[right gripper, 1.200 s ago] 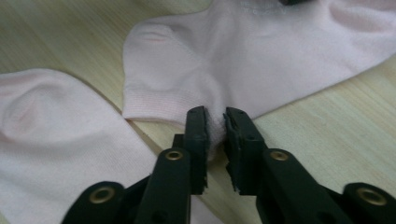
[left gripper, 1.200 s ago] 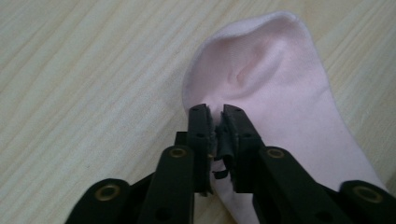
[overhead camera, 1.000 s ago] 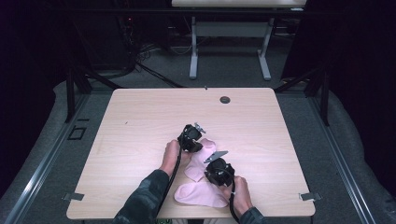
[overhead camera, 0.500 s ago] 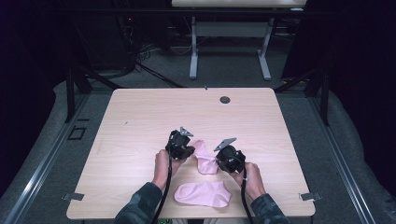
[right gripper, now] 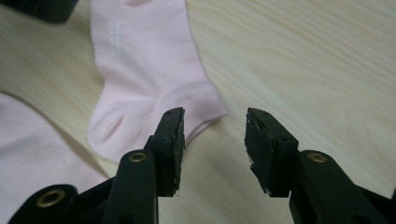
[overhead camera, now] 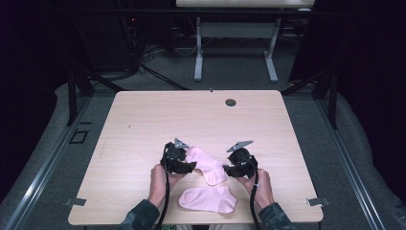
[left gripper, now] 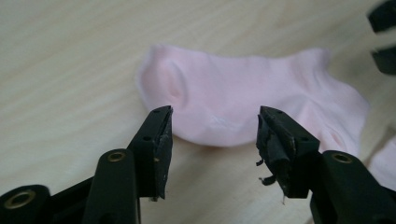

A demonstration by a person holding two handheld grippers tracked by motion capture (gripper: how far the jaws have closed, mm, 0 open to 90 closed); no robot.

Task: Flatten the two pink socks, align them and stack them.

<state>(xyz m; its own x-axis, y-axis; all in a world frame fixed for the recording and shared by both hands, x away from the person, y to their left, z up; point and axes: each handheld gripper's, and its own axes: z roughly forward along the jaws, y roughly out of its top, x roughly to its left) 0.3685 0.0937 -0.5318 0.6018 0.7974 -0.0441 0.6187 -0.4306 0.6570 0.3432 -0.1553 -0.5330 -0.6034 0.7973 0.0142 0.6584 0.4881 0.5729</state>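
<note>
Lying flat, the upper pink sock (right gripper: 140, 70) bears tiny unreadable white lettering; both grippers' jaws have just opened, released.

Two pale pink ankle socks lie flat on the wooden table's near half; the far sock (overhead camera: 207, 164) runs diagonally, far-left to near-right; the near sock (overhead camera: 208, 199) lies crosswise by the near edge, just beside it.

The far sock (overhead camera: 207, 164) is laid flat on the table (overhead camera: 143, 120), near its front edge. Just nearer the person than that sock, the near sock (overhead camera: 209, 200) is laid, slightly apart from it.
</note>
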